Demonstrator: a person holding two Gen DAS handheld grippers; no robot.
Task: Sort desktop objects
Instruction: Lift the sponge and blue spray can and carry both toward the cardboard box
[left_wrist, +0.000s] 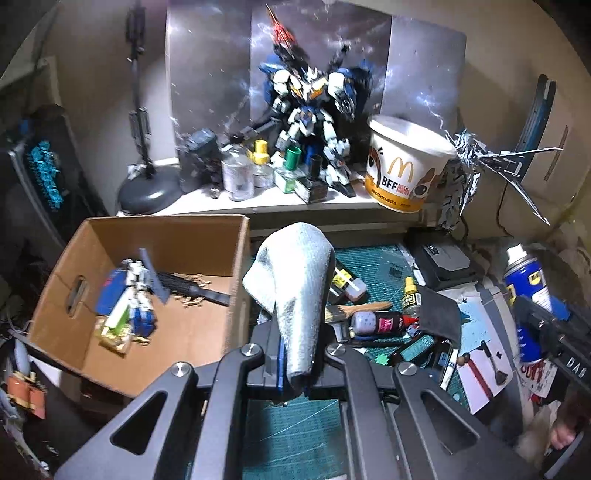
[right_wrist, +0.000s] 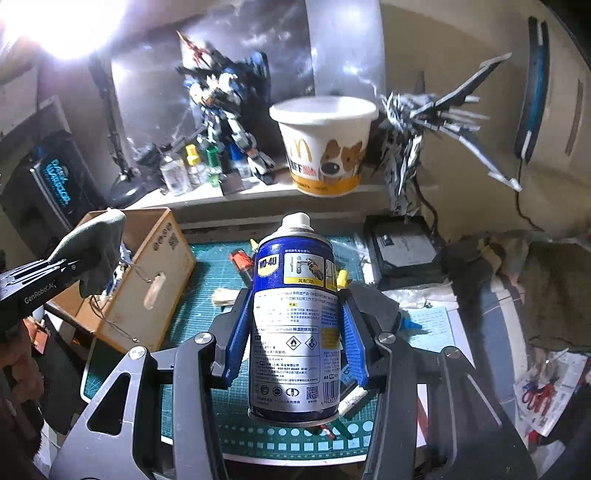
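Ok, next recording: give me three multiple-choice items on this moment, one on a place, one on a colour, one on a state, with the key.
1. Where is the small blue and white model robot?
A. on the green cutting mat
B. inside the cardboard box
C. on the shelf beside the paper bucket

2. What colour is the body of the spray can around its brand name?
A. red
B. green
C. blue

3. What is the left gripper doing?
A. pinching a grey cloth
B. standing open with nothing in it
C. gripping a glass bottle

Key: 1 B, the model lies on the box floor beside a black comb. 2 C, the name sits on a blue band. 3 A, the cloth stands up from between the closed fingers.
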